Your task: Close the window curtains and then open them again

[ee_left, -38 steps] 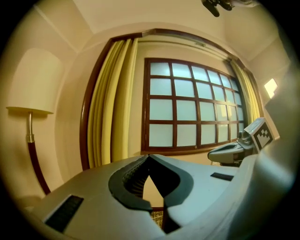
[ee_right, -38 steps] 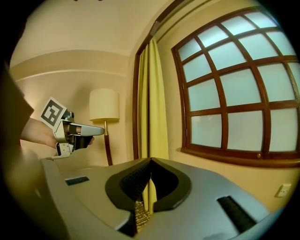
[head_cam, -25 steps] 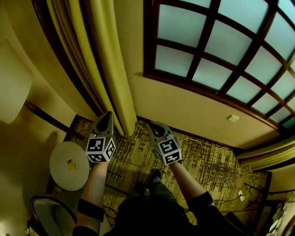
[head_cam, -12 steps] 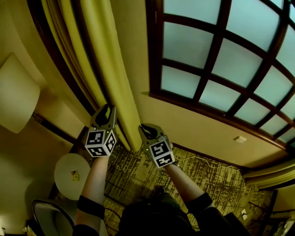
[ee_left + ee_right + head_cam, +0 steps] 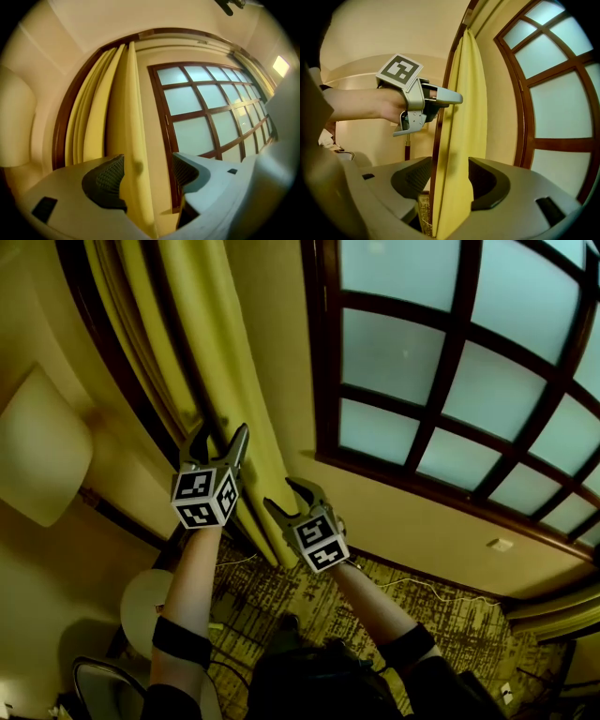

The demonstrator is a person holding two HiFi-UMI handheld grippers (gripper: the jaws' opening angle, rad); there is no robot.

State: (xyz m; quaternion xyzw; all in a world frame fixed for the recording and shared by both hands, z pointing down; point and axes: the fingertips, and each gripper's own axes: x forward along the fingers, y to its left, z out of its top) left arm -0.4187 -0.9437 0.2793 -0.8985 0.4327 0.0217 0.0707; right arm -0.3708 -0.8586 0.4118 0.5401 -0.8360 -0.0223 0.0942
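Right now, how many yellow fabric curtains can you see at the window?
2. One yellow fabric curtain hangs bunched left of the dark wooden-framed window; the other curtain is gathered at its far side, partly cut off by the head view's edge.

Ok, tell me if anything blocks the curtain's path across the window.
Nothing visible does. The curtain hangs gathered beside the window, its front fold between the jaws of the left gripper and the right gripper, which have just been opening.

Patterned carpet (image 5: 272,589), round table (image 5: 145,604) on it, white cable (image 5: 419,580)
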